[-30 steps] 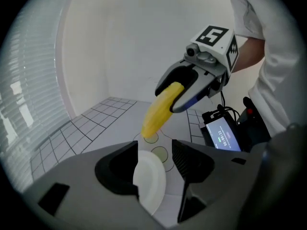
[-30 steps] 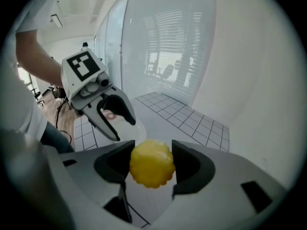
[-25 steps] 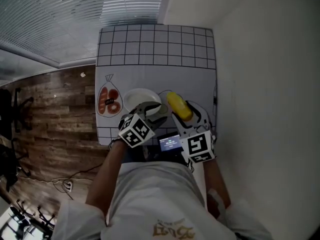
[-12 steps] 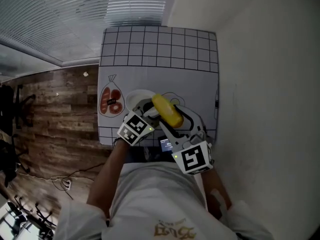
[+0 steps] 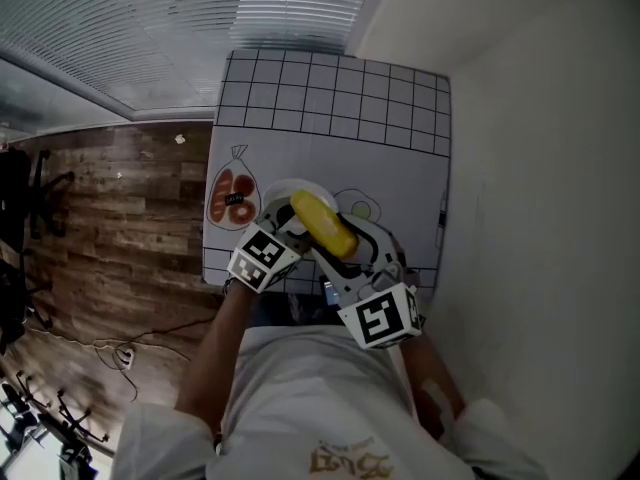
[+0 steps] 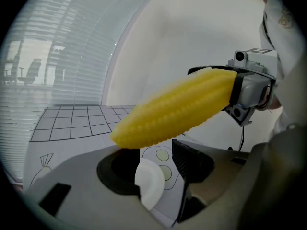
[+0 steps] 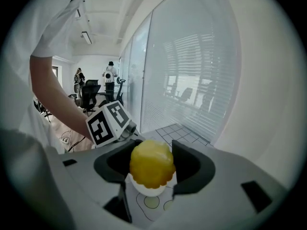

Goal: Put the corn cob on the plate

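The right tongs (image 5: pixel 340 246) gripped the yellow corn cob (image 5: pixel 322 223) by its near end, with the cob lying across the white plate (image 5: pixel 283 189) on the gridded worktop (image 5: pixel 330 98). The left tongs (image 5: pixel 287 226) sat just beside the cob, at the plate's near edge. Wood floor (image 5: pixel 120 208) lay to the left.

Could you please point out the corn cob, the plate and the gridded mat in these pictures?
corn cob (image 5: pixel 323 224), head view, middle of the yellow cob.
plate (image 5: pixel 279 191), head view, bare upper-left rim.
mat (image 5: pixel 335 98), head view, gridded far part.
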### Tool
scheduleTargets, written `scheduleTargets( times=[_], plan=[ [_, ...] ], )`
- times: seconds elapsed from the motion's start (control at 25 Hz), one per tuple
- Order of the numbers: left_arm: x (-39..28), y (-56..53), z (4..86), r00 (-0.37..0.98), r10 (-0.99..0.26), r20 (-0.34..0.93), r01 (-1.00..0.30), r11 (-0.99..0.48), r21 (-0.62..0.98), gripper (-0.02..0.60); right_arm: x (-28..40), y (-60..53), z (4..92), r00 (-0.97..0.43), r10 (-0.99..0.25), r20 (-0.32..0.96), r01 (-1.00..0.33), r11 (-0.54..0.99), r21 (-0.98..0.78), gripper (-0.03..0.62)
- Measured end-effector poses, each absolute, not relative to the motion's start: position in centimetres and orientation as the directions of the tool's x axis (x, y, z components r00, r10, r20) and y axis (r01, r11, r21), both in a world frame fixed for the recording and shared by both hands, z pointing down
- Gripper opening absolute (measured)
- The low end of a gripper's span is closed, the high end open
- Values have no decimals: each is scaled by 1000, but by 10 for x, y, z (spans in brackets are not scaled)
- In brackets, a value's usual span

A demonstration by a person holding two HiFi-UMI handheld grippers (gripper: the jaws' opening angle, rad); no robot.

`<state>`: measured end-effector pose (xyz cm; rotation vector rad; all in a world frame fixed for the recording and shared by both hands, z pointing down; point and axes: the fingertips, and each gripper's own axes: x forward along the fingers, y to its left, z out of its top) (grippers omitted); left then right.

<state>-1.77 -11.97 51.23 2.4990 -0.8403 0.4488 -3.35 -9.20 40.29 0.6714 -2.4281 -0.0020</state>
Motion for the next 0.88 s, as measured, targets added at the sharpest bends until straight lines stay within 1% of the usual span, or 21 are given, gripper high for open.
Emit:
scheduleTargets(
  times=[0.2,0.36,0.52,0.88],
  plan=[
    [-36,-115,524,733,-501,460,-662,-679,316,218,-45,-87,416,-697,-432,573,-425,892,154,249],
    [-51,-107,529,707,-492,508,-681,-667,301,218,-58,-82,424,-710,-400,580,-384,910,157,249],
    [-65,-109,536,688,-511,516,-703,-647,296,218,-67,-82,437,-722,-369,585,-353,924,147,249],
    [-85,-104,571,620,-450,643,-684,-711,162,218,-69,-89,475,-747,-320,583,-317,942,111,249]
  ],
)
